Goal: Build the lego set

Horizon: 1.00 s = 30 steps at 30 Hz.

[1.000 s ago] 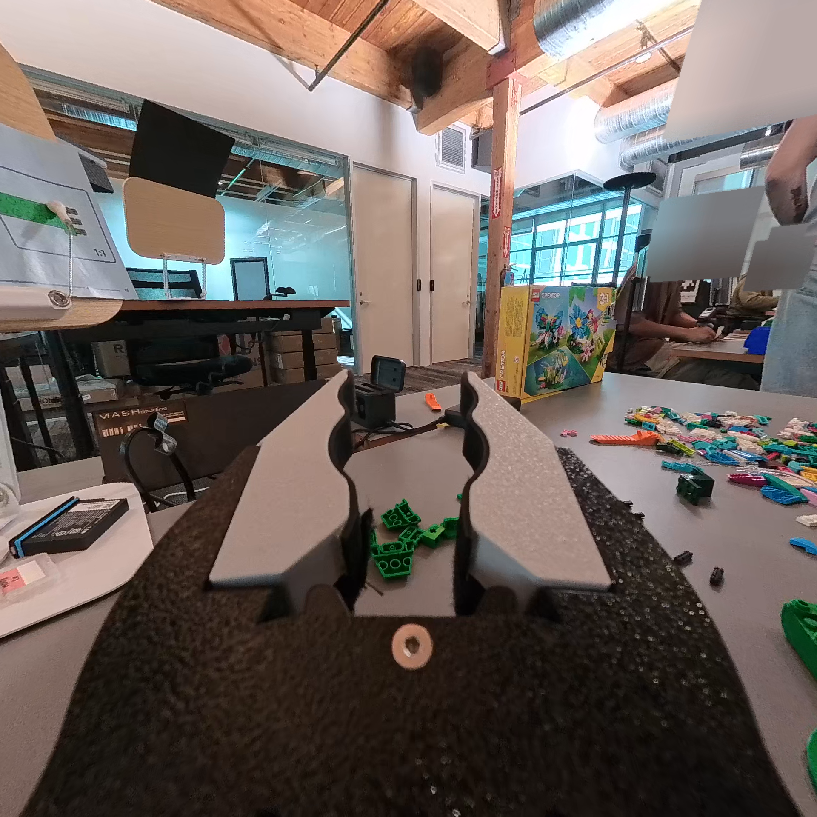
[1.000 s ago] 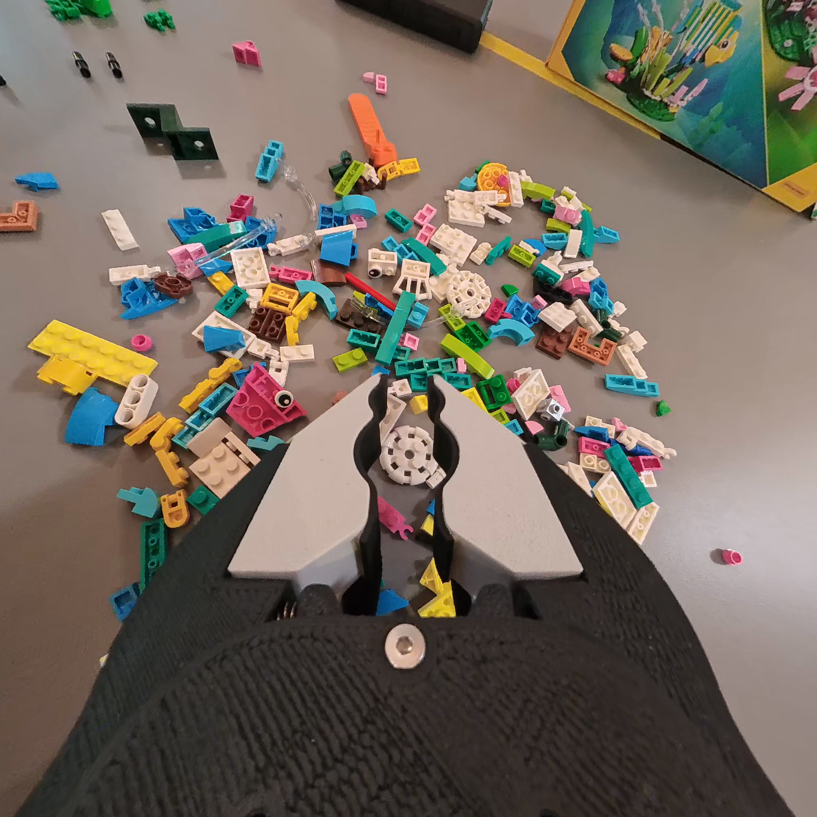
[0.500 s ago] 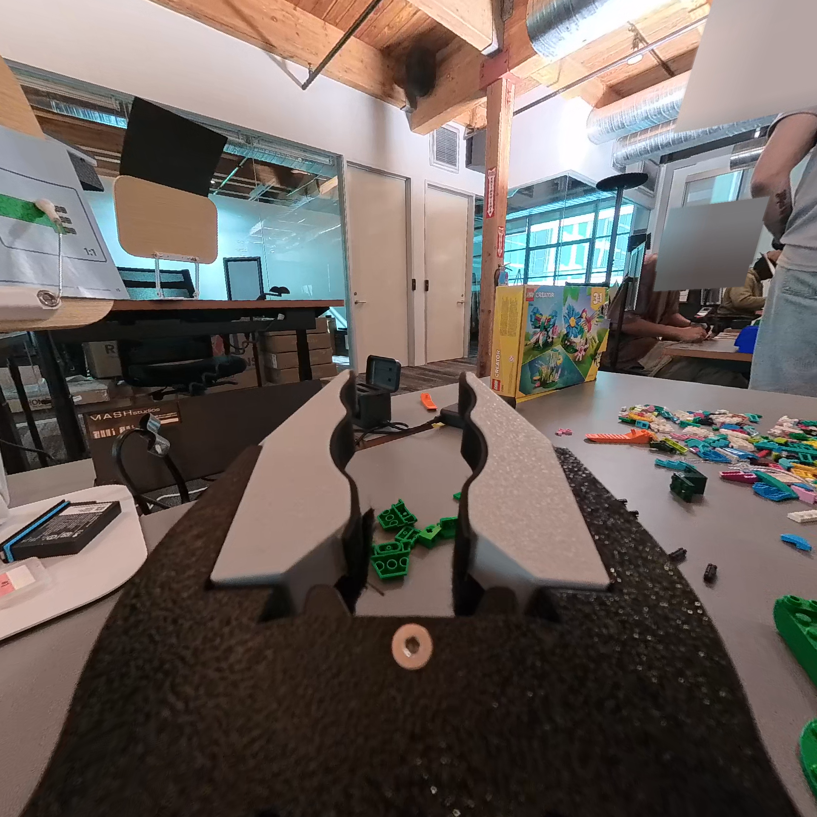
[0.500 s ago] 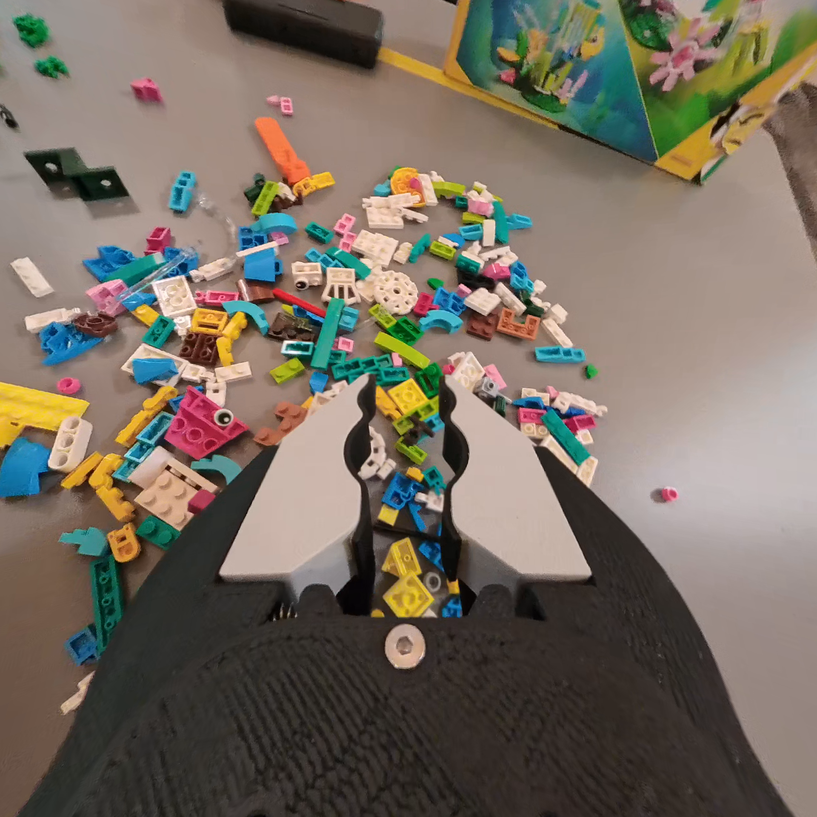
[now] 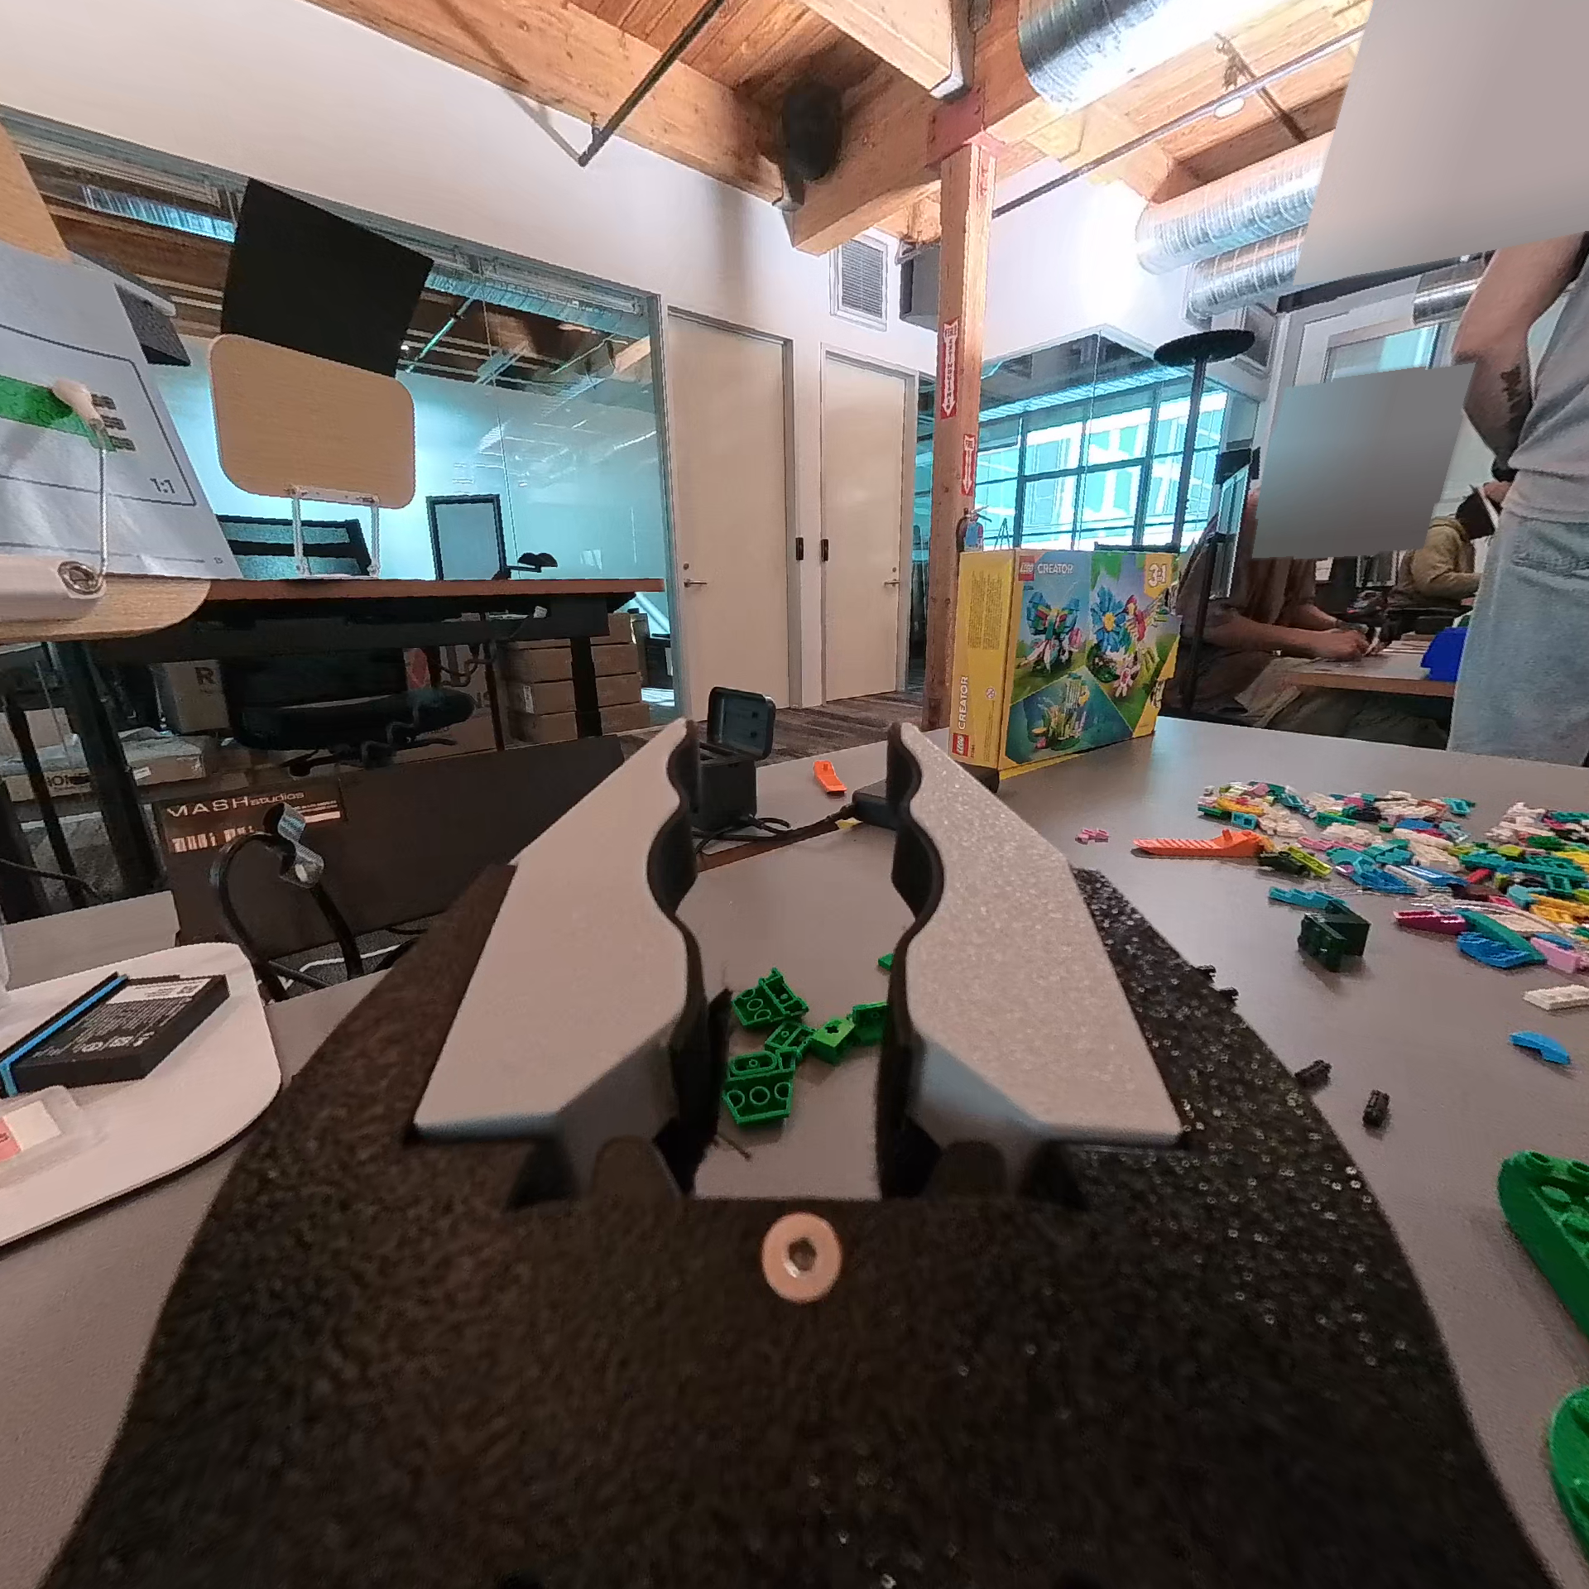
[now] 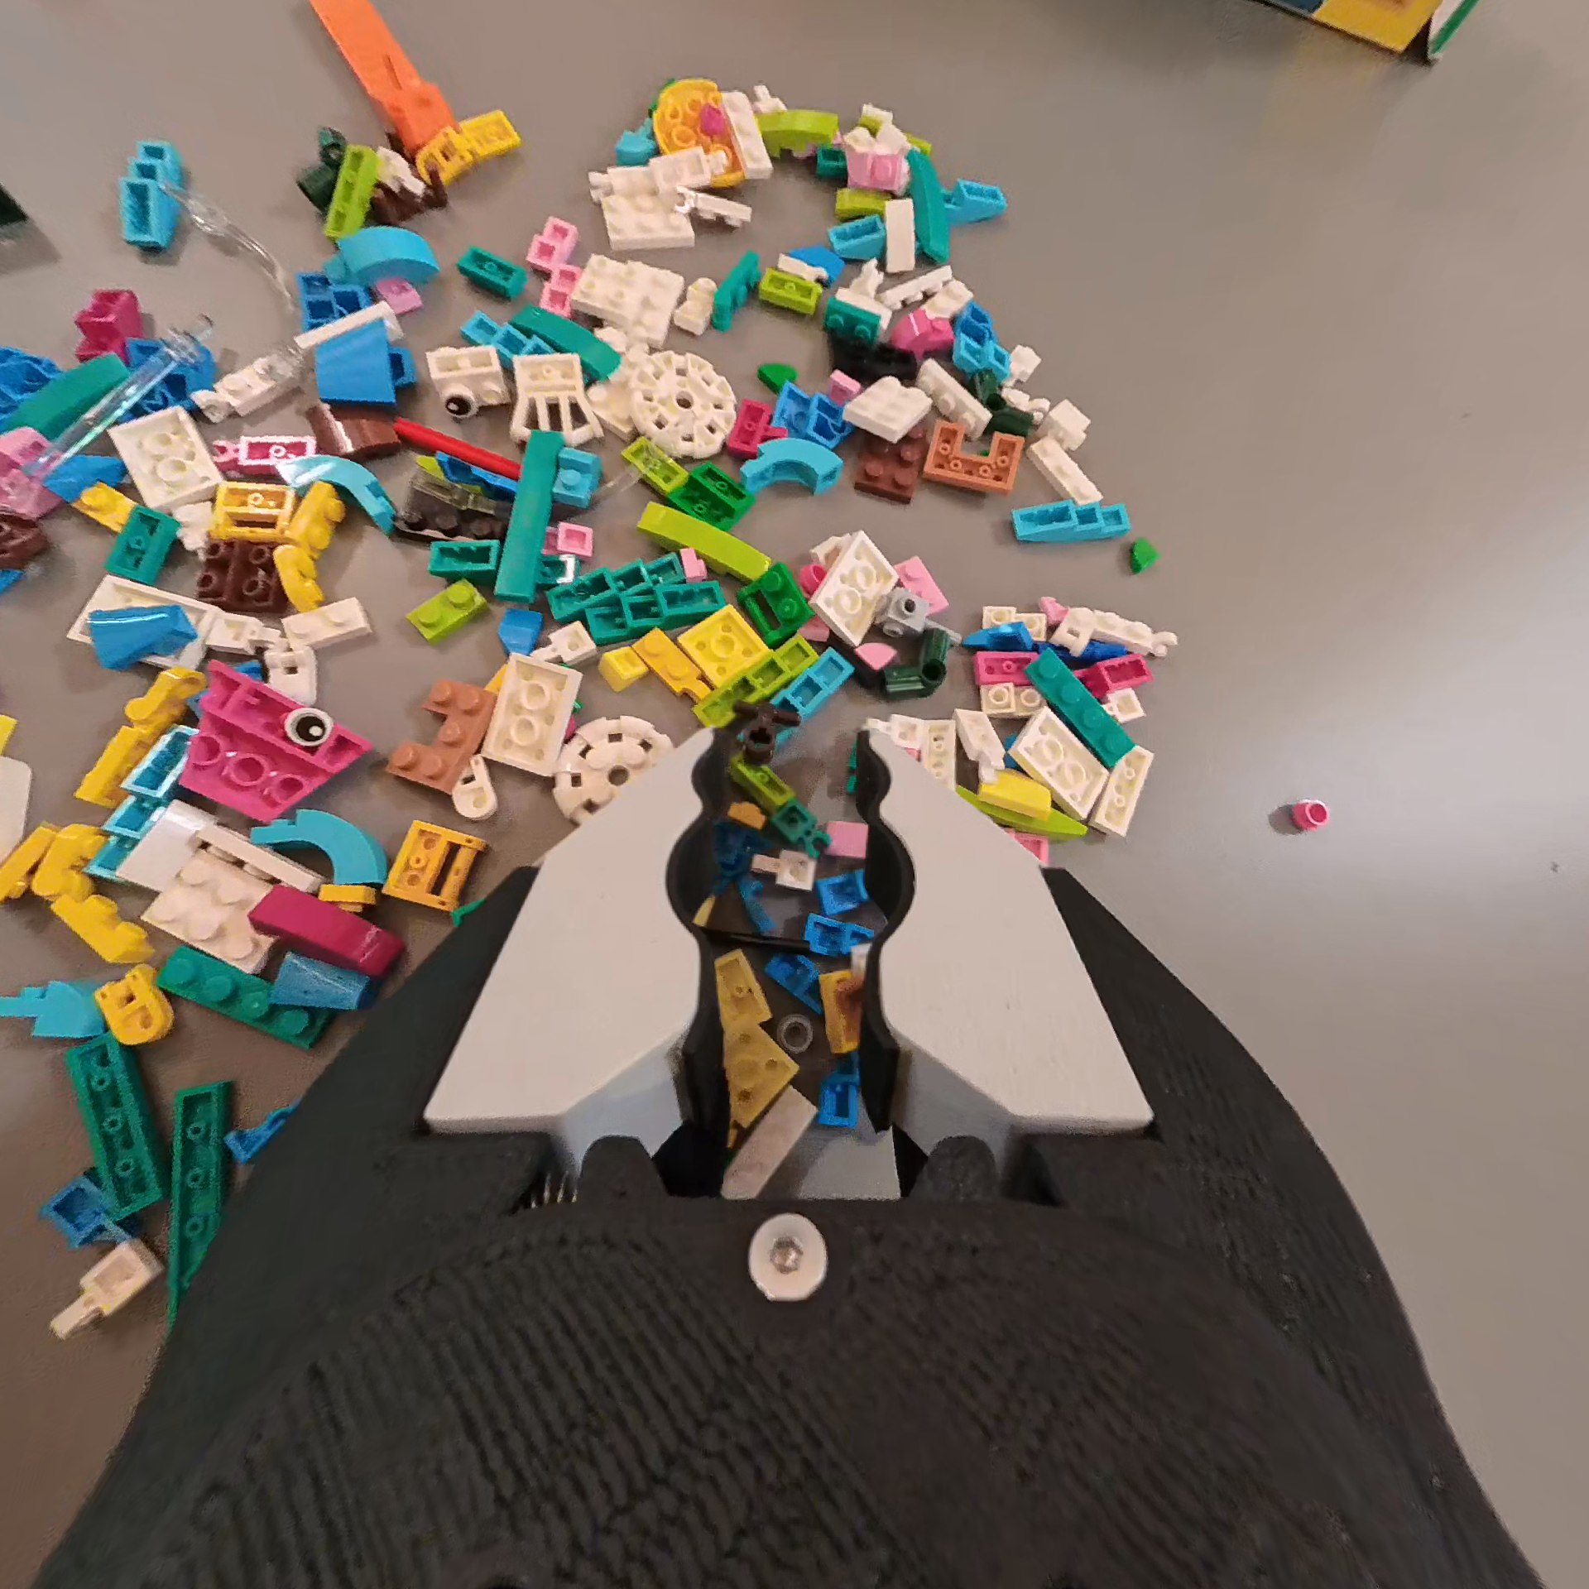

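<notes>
The right gripper, grey-fingered on a black textured body, hangs over the near edge of the scattered heap of small multicoloured plastic bricks, its jaws parted with nothing between them but the loose pieces lying below: a yellow wedge plate, a few blue bits and a small dark brown branching piece right at the fingertips. Just to the left of the tips lies a white round spoked plate, and further left a magenta sloped piece with a printed eye. A long orange brick separator tool sits at the far edge of the heap, and one tiny pink round stud lies apart on the bare grey tabletop. The left gripper is held low over the same table, well to the side of the heap, its jaws also wide apart and empty; a little cluster of bright green bricks lies on the table between its fingers. Beyond it stands the yellow-edged picture box of the set, with a small black open-lidded case nearby.
</notes>
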Tool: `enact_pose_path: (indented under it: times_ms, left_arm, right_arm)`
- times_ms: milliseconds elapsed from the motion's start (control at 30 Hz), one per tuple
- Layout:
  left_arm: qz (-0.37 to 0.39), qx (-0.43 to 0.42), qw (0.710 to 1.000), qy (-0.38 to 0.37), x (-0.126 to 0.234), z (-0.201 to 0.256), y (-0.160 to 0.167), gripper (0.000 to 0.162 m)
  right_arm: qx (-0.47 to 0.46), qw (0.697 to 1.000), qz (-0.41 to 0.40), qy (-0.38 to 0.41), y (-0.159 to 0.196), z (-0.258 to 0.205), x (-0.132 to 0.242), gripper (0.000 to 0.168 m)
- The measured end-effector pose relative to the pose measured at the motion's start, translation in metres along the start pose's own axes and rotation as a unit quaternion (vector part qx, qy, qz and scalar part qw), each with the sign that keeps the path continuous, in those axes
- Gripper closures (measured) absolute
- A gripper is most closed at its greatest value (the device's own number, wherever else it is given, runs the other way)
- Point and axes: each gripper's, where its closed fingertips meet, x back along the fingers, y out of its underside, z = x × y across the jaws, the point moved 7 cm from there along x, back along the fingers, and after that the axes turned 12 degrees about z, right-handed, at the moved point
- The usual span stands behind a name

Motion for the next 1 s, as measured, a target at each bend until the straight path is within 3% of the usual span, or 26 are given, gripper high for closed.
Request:
enact_pose_path:
  times_ms: [433,733,1000]
  left_arm:
    - [-0.005,-0.004,1.000,0.002,-0.001,0.001,0.001,0.123]
    - [-0.008,-0.007,1.000,0.003,-0.001,0.002,0.001,0.123]
    - [-0.007,-0.007,1.000,0.003,-0.001,0.002,0.001,0.123]
  right_arm:
    - [0.006,0.998,-0.008,0.061,-0.004,0.029,0.030,0.144]
    - [0.014,0.998,-0.058,0.004,0.007,0.020,0.033,0.145]
    - [0.048,0.994,-0.087,0.046,0.014,0.027,0.032,0.148]
